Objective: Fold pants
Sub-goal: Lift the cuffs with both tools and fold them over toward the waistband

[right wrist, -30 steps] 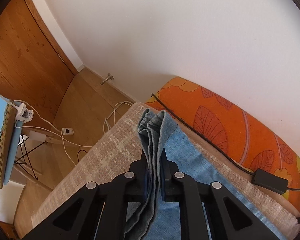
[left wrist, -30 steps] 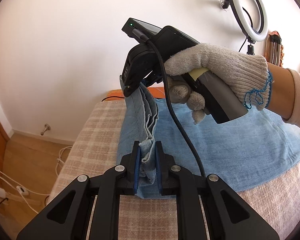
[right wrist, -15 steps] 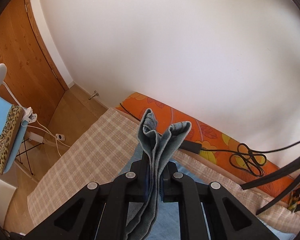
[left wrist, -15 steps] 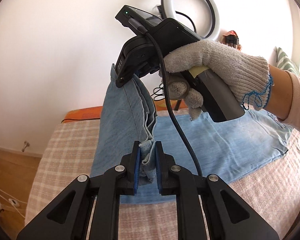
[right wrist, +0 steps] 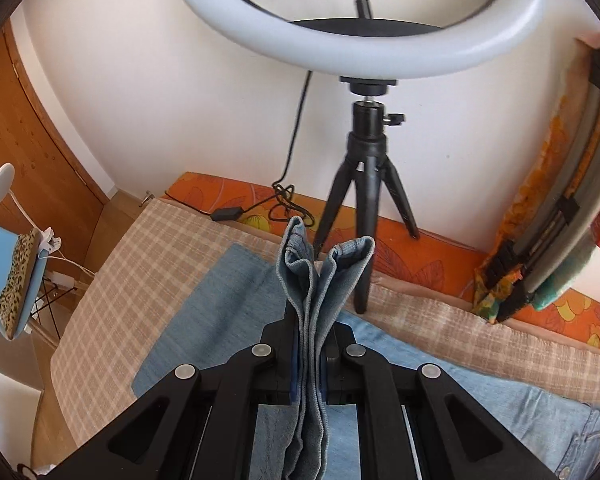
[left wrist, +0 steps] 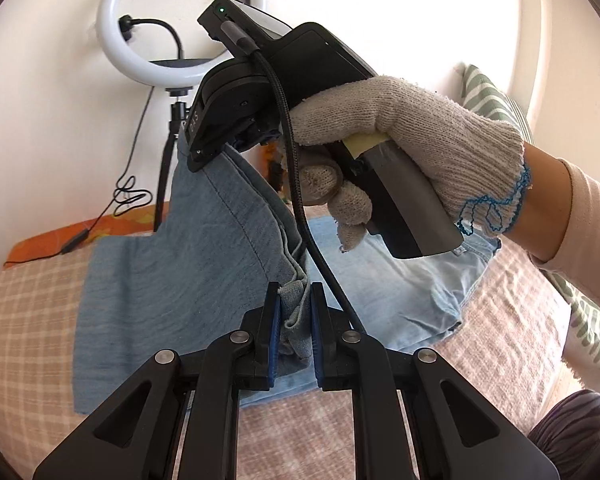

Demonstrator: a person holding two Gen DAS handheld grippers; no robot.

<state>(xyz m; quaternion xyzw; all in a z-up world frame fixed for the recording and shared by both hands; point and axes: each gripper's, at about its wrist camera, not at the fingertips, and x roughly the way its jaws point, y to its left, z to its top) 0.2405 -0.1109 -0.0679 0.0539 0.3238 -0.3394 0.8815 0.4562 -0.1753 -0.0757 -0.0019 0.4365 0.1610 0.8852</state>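
Note:
Light blue denim pants (left wrist: 188,264) lie on a checked bed cover (left wrist: 32,320), with their leg ends lifted off it. My left gripper (left wrist: 294,300) is shut on one bunched hem corner. In the left wrist view a gloved hand (left wrist: 404,136) holds the right gripper body above and behind, with denim hanging from it. In the right wrist view my right gripper (right wrist: 310,344) is shut on the other bunched hem (right wrist: 320,276), which sticks up past the fingers. The waistband end (right wrist: 580,432) rests flat at the right.
A ring light (right wrist: 364,36) on a black tripod (right wrist: 368,200) stands at the bed's far edge by the wall, close ahead of the right gripper. Its cable (right wrist: 284,204) lies on an orange flowered mattress edge (right wrist: 420,252). A striped pillow (left wrist: 496,100) lies right.
Both grippers have swept sideways and upward along the bed, carrying the hem ends over the pants. The ring light and tripod have come into view in front of them.

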